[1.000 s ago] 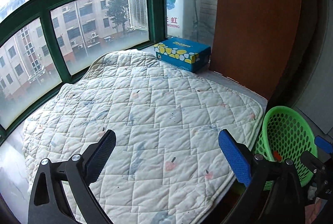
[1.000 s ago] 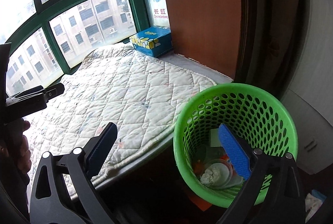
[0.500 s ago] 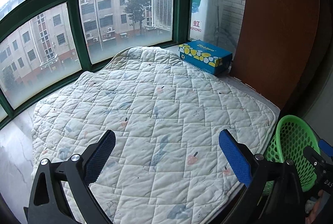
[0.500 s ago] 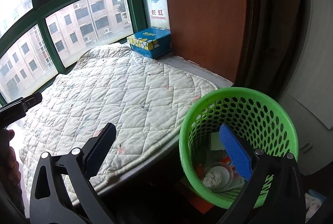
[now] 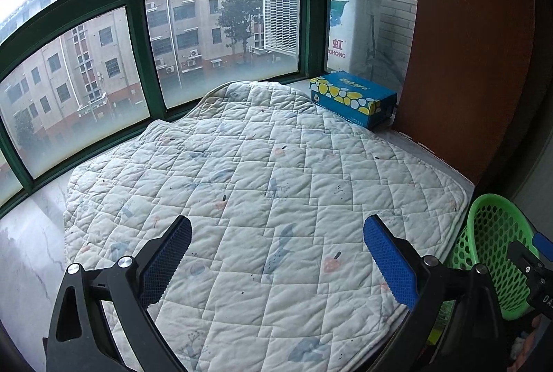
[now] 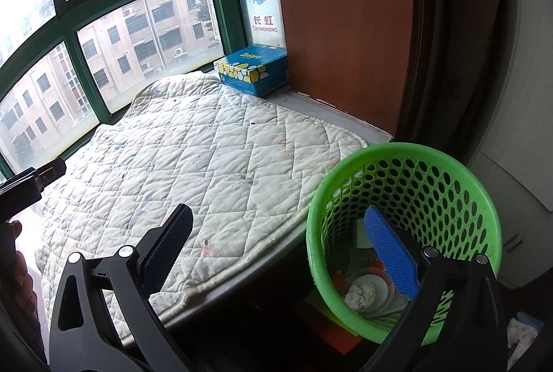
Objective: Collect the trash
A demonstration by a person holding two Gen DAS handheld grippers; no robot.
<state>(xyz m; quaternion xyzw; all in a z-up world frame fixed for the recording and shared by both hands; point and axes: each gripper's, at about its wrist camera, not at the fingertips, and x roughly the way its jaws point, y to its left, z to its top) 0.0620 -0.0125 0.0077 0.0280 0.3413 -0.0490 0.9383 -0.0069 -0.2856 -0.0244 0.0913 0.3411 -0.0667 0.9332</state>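
Quilted mat (image 5: pixel 262 199) on sill; tissue box (image 5: pixel 352 99) beside.

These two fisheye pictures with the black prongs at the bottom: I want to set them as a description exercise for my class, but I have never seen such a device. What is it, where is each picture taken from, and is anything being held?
No robot here: a person holds a two-finger gripper in each hand, and a camera on each looks forward along its fingers.

One picture is from the left gripper. It looks over a quilted pad spread on a window ledge, with a blue tissue box at the far corner.

The other is from the right gripper, beside the ledge and above a green basket. Inside the basket lie a crumpled tissue and what looks like a clear plastic lid.

Both grippers are open and hold nothing. No loose trash shows on the pad.
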